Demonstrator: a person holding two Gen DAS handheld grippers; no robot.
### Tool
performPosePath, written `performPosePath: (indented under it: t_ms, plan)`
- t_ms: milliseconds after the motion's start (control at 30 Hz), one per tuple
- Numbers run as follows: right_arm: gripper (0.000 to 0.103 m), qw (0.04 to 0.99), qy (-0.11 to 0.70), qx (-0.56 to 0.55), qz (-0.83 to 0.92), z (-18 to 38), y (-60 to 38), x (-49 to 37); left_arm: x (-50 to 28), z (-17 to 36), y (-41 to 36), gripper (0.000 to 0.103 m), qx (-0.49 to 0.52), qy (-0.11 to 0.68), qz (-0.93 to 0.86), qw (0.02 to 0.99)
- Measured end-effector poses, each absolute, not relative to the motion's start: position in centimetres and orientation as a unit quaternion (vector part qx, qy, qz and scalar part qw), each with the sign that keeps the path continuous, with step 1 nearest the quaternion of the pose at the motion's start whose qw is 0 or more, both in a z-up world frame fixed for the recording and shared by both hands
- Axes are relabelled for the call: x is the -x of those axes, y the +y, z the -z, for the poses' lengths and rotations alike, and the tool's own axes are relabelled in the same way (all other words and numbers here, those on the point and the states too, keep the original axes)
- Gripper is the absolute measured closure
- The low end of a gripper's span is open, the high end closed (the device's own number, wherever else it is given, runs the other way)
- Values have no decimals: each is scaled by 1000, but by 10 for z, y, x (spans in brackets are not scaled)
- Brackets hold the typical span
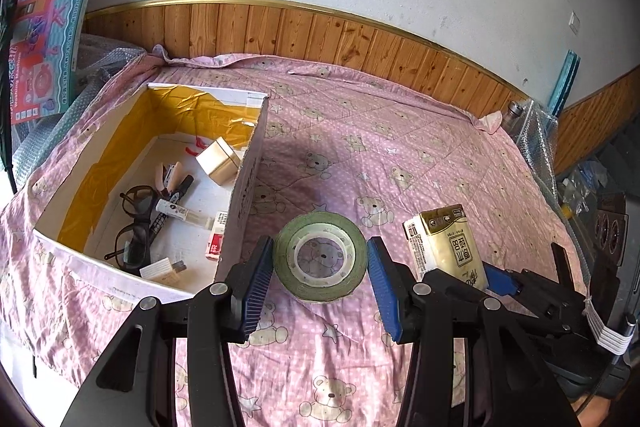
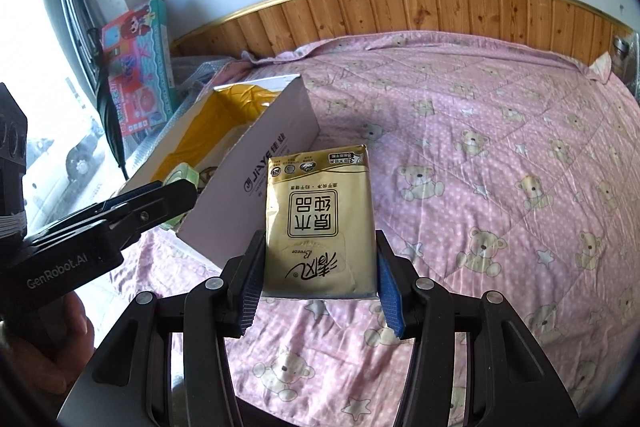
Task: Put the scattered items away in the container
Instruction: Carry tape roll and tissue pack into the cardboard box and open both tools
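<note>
On the pink bear-print bedspread [image 1: 420, 147] two loose items are still waiting outside the cardboard box [image 1: 240, 203]: a roll of green tape [image 1: 320, 259] and a gold tissue pack [image 2: 320, 223]. The left gripper [image 1: 320, 267] is straddling the tape roll with its blue pads [image 1: 256, 279] set wide, one on each side; whether they are already touching the roll is hard to tell, so I am reading it as not clamped. The right gripper [image 2: 320, 283] is pinching the tissue pack at its lower end, pads pressing both sides, the pack standing up out of the jaws just right of the box wall. Inside the box things are already lying: black glasses [image 1: 136, 223], a marker [image 1: 172, 207], a small beige box [image 1: 218, 161], a red-and-white pack [image 1: 216, 239]. Risks, as I judge them: the tape is lying flat on soft quilt, so closing low may be snagging fabric with it, or the round edge may be squirting out of the pads. The tissue pack is soft and held only by its bottom, so it may be sagging or slipping during the swing. Both grippers are working close together beside the box, so they may be knocking each other or clipping the box's near wall on the way over. Dropping the tape from height may be hitting the glasses.
</note>
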State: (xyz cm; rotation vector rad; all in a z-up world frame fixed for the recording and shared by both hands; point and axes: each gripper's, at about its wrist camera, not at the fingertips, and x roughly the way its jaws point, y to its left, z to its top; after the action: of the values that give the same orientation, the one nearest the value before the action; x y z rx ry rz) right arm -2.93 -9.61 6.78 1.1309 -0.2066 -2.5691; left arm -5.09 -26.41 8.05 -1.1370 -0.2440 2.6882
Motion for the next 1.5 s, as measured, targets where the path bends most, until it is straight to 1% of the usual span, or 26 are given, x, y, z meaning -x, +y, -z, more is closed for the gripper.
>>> performPosePath:
  t_ms: [533,833,1067,1200,1500]
  plan:
    - [51,208,-35,-372,904,-102,-145,45,48,-92,-324,54,371,-136,-915,79]
    - [51,247,5,-352,903,-130,-188,67,60,-95,-366,54,361,-164,-917,46]
    - [51,278,27,-353,893,-141,-218,93,73,-98,-400,54,354,-181,-917,21]
    - [51,299,35,-366,881,-144,-232,117,85,-90,-405,54,369,-189,-910,24]
    - [51,326,106,-412,845,-136,-272,189,112,-60,-388,54,422,-215,-878,73]
